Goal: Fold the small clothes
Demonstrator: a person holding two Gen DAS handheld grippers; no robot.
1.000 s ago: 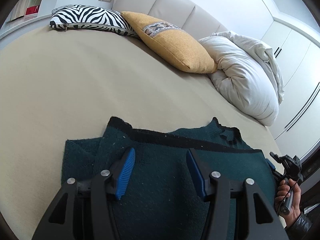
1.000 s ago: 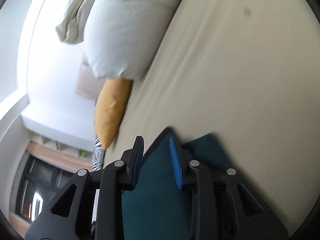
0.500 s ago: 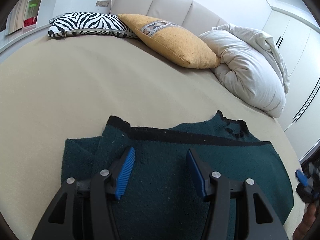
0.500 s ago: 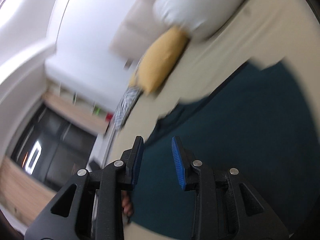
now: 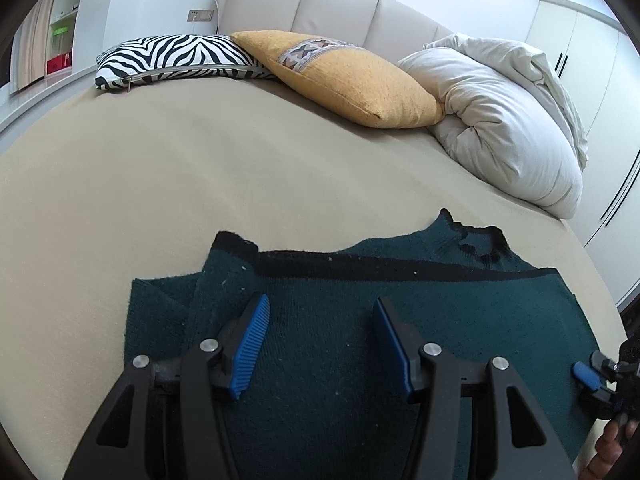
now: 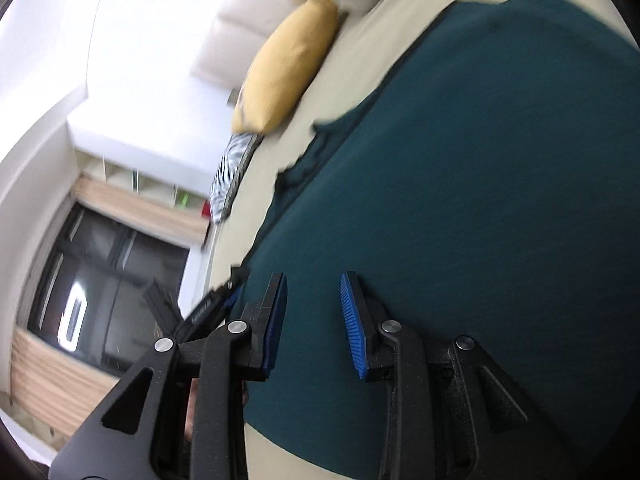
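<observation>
Lying flat on the bed (image 5: 120,184), the sweater (image 5: 460,320) is spread under both tools, folded over once, it seems. The left gripper (image 5: 320,336) is held wide and empty; the right gripper (image 6: 314,322) likewise. Further folds are judged left.

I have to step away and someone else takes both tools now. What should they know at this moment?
Left tool: open, empty, over the dark green sweater.
Right tool: open, empty, at the sweater's near right edge.
The sweater lies on the beige bed, near the front edge, a sleeve folded in at its left side; pillows sit further back.
Done: the sleeve fold, apparently.
Left: the remaining folds; neither tool grips cloth yet.
</observation>
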